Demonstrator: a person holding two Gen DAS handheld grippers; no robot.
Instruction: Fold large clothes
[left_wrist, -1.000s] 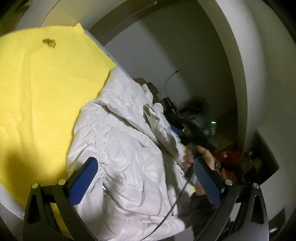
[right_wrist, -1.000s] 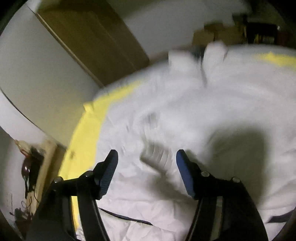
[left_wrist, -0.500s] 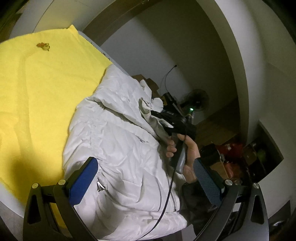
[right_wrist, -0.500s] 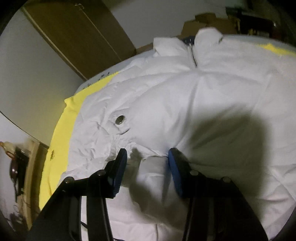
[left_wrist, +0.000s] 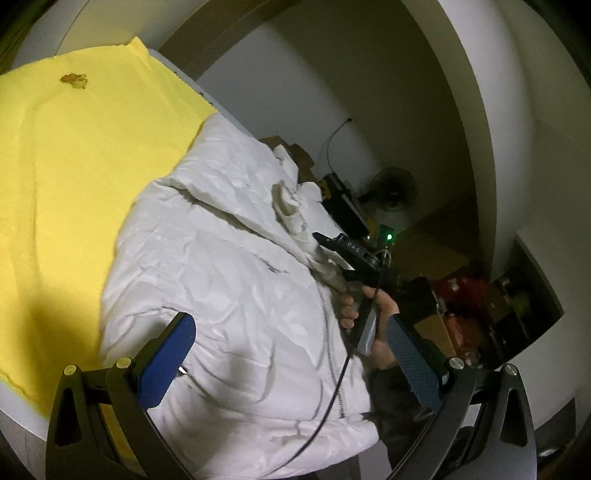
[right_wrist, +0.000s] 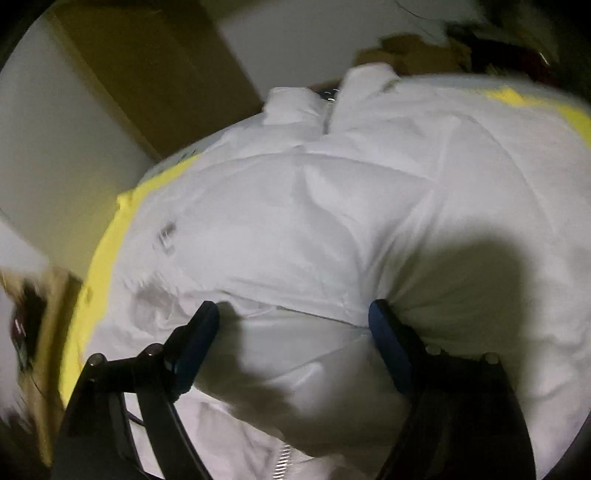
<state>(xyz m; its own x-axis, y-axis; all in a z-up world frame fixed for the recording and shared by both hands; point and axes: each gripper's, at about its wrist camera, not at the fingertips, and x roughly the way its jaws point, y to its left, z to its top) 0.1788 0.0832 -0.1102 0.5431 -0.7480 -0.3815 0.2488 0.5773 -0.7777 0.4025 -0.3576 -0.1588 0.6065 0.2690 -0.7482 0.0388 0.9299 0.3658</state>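
Note:
A white puffer jacket (left_wrist: 221, 280) lies zipped on a yellow sheet (left_wrist: 74, 177); its collar points away in the right wrist view (right_wrist: 332, 206). My left gripper (left_wrist: 288, 350) is open and empty, above the jacket's hem side. My right gripper (right_wrist: 291, 328) is open, its blue pads low against a folded-over part of the jacket, fabric between them but not pinched. In the left wrist view the right gripper (left_wrist: 332, 243) and the hand holding it show at the jacket's far edge.
The sheet covers a white-edged table (left_wrist: 18, 410). A dark wooden door (right_wrist: 166, 74) stands behind. A fan (left_wrist: 391, 188), boxes and red clutter (left_wrist: 461, 295) sit on the floor beyond the table.
My right gripper has opened wide, letting go of the fold of jacket it pinched half a second ago. The view is motion-blurred. The left gripper has stayed open with little movement.

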